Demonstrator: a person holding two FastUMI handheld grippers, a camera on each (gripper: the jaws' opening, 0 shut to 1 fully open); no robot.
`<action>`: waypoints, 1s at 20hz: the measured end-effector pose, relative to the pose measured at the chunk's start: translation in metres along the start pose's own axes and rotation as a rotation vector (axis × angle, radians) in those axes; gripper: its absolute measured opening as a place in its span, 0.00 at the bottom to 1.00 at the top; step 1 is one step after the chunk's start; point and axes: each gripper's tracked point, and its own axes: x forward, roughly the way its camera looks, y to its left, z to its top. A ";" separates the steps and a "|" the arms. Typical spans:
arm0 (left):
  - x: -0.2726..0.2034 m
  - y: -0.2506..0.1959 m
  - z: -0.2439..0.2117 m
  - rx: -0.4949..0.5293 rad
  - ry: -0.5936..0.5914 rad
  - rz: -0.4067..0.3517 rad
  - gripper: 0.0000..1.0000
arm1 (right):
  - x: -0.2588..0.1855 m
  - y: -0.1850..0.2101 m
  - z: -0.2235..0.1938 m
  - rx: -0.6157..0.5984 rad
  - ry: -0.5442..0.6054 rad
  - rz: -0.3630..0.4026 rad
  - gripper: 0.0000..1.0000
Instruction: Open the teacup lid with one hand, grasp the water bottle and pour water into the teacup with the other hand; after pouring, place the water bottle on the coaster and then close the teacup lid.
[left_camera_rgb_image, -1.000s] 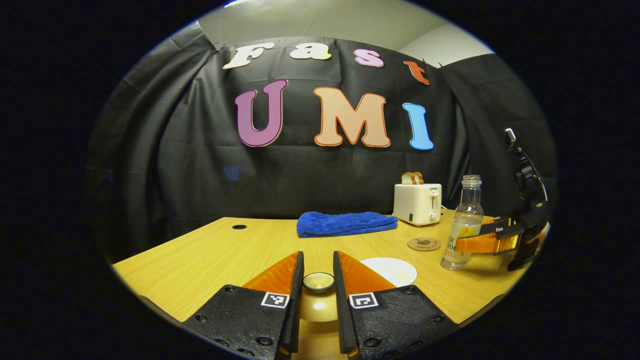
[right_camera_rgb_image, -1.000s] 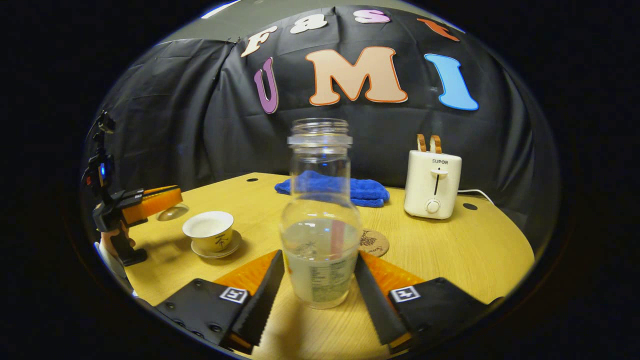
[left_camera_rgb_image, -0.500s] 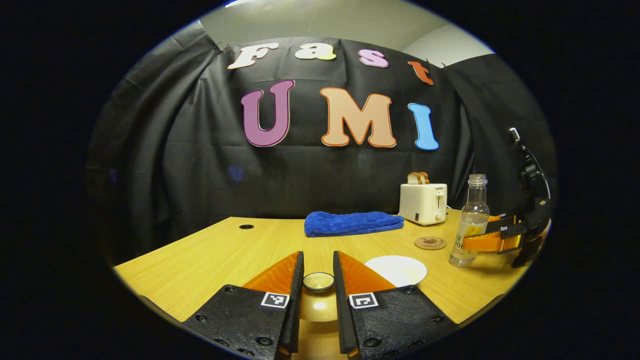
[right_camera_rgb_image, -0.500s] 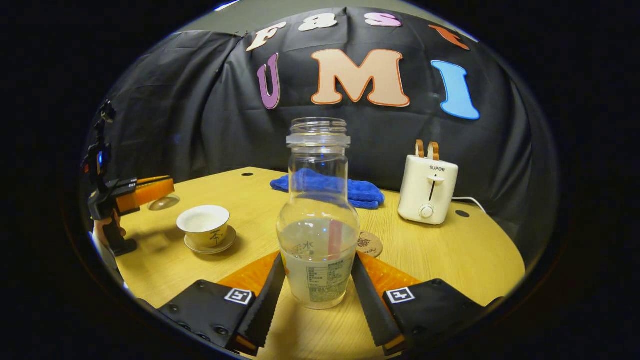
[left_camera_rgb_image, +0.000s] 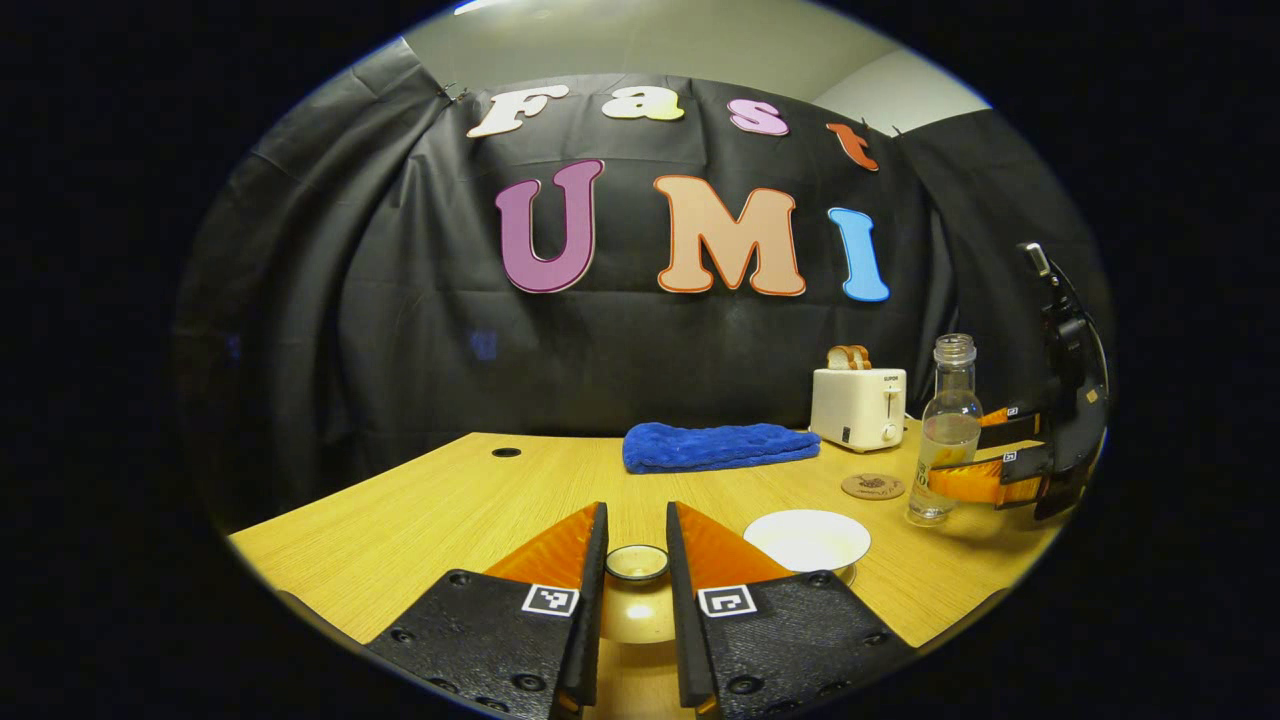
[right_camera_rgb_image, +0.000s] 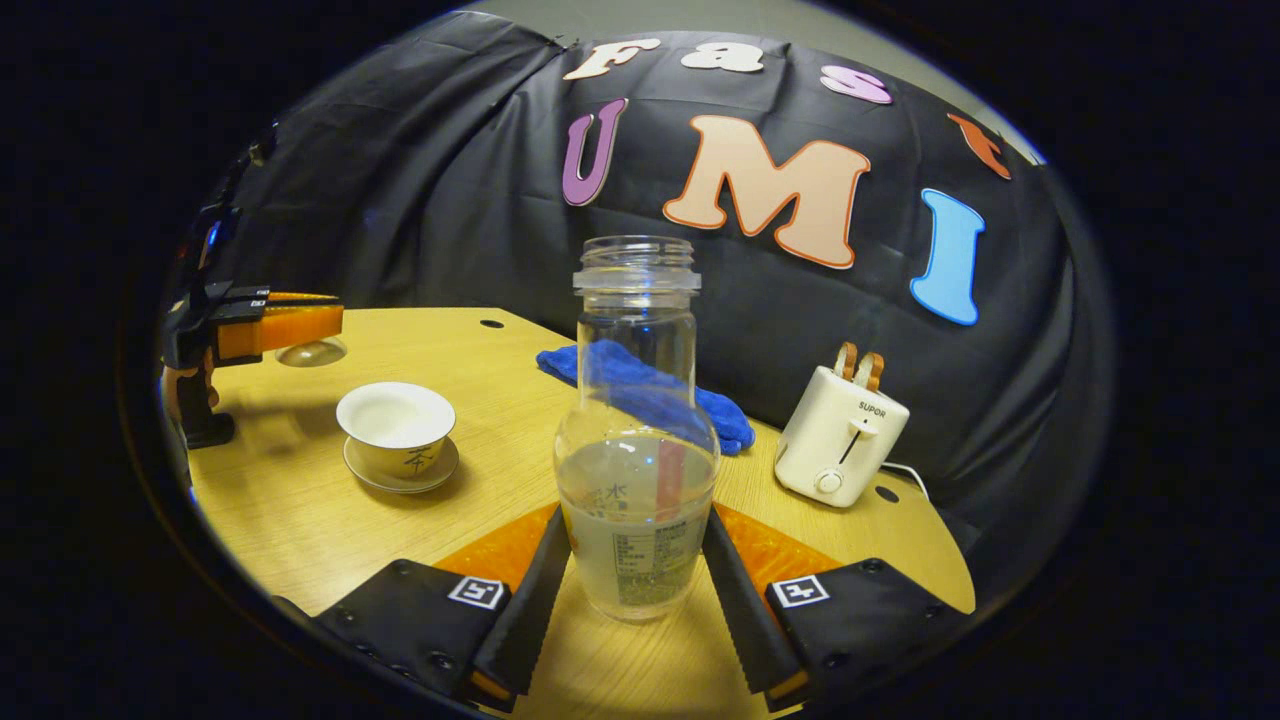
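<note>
**Lifting the bottle toward the open teacup**

Holding the lid (left_camera_rgb_image: 637, 563) off the cup with my left gripper (left_camera_rgb_image: 636, 560), I have its jaws pinched on the lid's knob, out to the left of the teacup (right_camera_rgb_image: 397, 430). In the right gripper view the lid hangs clear above the table (right_camera_rgb_image: 480, 360), well apart from the cup's rim. My right gripper (right_camera_rgb_image: 636, 545) has both fingers pressed on the lower body of the water bottle (right_camera_rgb_image: 637, 440), which is capless and about a third full. That view is tilted, so I judge the bottle is just off the wood and starting toward the cup, though I cannot see its base clearly.

Next I need to carry the bottle left and tip its mouth over the cup, slowly.

Between bottle and teacup the tabletop is bare, so the path is open. The coaster (left_camera_rgb_image: 873, 486) lies just left of the bottle in the left gripper view, with the toaster (left_camera_rgb_image: 858, 408) and blue towel (left_camera_rgb_image: 720, 446) farther back, out of the way. The near edge runs close under both grippers.
</note>
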 end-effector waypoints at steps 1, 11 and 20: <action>0.000 0.000 -0.001 0.001 0.002 0.000 0.29 | 0.002 0.002 0.004 -0.024 -0.003 -0.002 0.81; 0.000 -0.001 -0.002 0.002 0.003 0.005 0.29 | 0.015 0.015 0.013 -0.390 0.001 -0.052 0.81; 0.000 -0.001 -0.002 0.002 0.003 0.007 0.29 | 0.025 0.021 0.017 -0.688 -0.014 -0.108 0.80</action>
